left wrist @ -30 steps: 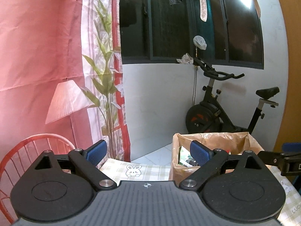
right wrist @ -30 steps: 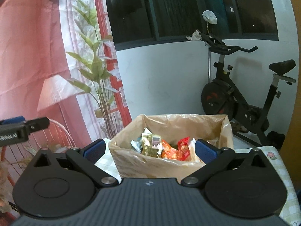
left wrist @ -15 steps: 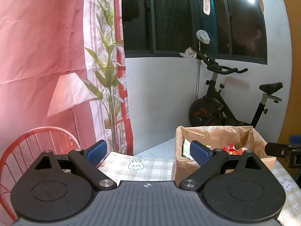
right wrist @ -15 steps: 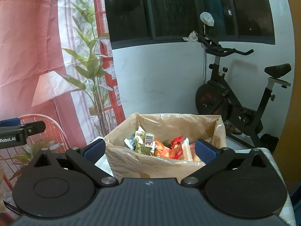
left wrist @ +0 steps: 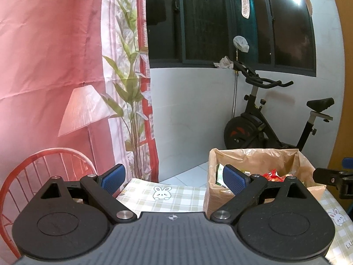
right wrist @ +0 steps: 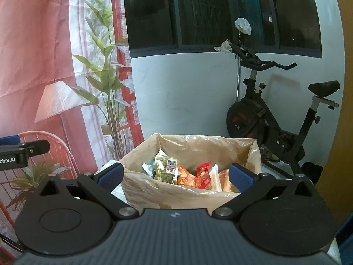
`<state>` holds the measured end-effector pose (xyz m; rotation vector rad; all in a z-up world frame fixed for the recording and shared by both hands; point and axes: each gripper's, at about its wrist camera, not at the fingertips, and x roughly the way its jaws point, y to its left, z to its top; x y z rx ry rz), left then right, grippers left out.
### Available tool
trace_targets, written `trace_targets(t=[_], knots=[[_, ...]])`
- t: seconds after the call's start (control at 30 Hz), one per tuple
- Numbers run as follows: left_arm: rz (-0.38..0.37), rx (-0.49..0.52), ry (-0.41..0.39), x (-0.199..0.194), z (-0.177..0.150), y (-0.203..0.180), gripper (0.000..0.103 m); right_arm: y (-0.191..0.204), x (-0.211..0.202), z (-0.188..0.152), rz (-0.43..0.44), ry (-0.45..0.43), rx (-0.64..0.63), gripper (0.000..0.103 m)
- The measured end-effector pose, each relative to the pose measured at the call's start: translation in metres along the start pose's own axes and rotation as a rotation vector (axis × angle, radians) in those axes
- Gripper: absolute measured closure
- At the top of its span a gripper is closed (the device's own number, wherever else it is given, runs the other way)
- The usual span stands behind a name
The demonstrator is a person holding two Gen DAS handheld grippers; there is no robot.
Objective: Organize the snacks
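A cardboard box lined with brown plastic (right wrist: 192, 195) stands on the table, holding several snack packets: a green one (right wrist: 165, 169), orange ones (right wrist: 187, 177) and a red one (right wrist: 204, 171). My right gripper (right wrist: 175, 175) hangs open just in front of the box, nothing between its blue pads. In the left wrist view the same box (left wrist: 256, 161) sits to the right, behind the right finger. My left gripper (left wrist: 174, 178) is open and empty above the checked tablecloth (left wrist: 163, 196). The right gripper's tip (left wrist: 331, 176) pokes in at that view's right edge.
An exercise bike (right wrist: 271, 119) stands behind the table by the white wall. A red wire chair (left wrist: 44, 165) is at the left, before a pink printed curtain (left wrist: 55, 55). The tablecloth carries rabbit prints (left wrist: 162, 192). The left gripper's arm (right wrist: 19, 152) shows at the right wrist view's left edge.
Both cameras have tilted down and drawn slightly closer, so the box and tablecloth show more fully. Both grippers stay open; nothing was picked up.
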<state>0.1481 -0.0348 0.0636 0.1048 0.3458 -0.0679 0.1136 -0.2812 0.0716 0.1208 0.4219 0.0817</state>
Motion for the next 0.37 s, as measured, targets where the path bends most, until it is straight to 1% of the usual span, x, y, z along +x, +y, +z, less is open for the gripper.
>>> trace_targets(t=[0.37], knots=[[-0.01, -0.01, 0.008, 0.0037, -0.0012, 0.0019, 0.007, -0.003, 0.0027, -0.0007, -0.003, 0.004, -0.001, 0.0]])
